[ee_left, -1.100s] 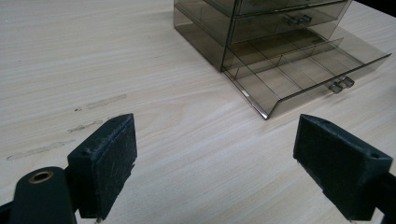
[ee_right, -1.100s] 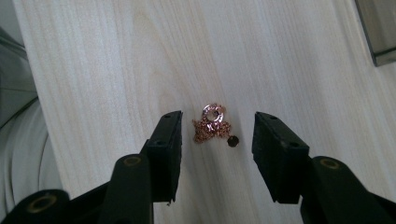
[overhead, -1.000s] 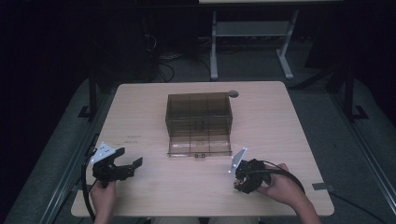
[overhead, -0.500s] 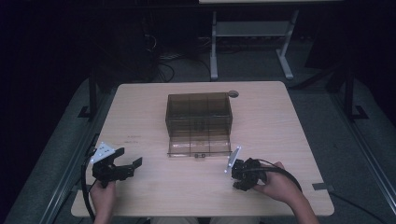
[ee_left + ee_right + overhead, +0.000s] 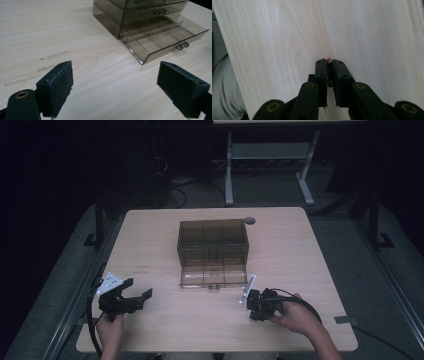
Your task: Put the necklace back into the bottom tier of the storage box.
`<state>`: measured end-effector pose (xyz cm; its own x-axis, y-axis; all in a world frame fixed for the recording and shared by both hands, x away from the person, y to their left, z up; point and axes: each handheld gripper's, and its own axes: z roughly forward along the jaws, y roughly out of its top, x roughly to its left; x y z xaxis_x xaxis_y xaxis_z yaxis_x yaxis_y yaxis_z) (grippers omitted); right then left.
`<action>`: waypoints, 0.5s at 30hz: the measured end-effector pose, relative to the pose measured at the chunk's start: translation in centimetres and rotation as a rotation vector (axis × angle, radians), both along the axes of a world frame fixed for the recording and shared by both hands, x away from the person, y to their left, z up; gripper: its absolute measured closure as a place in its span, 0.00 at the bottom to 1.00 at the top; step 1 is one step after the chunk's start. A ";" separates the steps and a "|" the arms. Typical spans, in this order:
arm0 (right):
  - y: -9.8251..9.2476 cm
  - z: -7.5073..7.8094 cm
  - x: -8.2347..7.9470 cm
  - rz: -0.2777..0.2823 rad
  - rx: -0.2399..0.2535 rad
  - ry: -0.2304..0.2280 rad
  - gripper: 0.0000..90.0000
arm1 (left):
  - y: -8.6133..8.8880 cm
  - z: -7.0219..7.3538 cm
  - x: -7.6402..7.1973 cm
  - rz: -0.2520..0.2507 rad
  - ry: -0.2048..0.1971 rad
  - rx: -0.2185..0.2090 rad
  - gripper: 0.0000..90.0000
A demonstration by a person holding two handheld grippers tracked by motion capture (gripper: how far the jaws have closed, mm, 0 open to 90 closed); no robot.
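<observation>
Counter, light wood, is carrying everything. On it toward the far middle, a smoky see-through drawer cabinet is standing, stacked drawers, compartments inside. Its bottom drawer is sticking out toward me, pulled open, dividers visible, small handle on the front edge; from the left gripper view I am seeing the same open drawer up and to the right, well apart from my jaws.

My left gripper is sitting over the near left part of the counter, my left hand holding it from the near edge, jaws pointing toward the cabinet. Jaws are standing wide apart, nothing between the pads, just bare wood.

My right gripper is sitting at the near right, just off the open drawer's right front corner, my right hand behind it, cable looping around. In the right gripper view the jaws have just been closing and are now nearly together, pinching a tiny reddish-brown thing at the tips, right down at the counter surface. It is too small to tell what it is. I am pressing the pads on it from both sides.
</observation>
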<state>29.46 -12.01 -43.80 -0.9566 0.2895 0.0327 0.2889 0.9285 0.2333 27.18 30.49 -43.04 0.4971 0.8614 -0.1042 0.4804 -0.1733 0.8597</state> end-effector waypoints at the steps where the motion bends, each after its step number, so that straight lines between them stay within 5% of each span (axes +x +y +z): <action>1: 0.0 0.0 0.0 0.000 0.000 0.000 0.92 | 0.0 0.0 0.0 0.000 0.000 0.000 0.14; 15: -0.1 0.2 0.1 -0.001 0.022 0.014 0.94 | 0.0 0.0 0.0 0.001 0.000 -0.002 0.14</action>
<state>29.55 -12.13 -43.62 -0.9558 0.2893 0.0522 0.2930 0.9230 0.2495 27.16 30.49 -43.05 0.4965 0.8615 -0.1061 0.4808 -0.1712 0.8600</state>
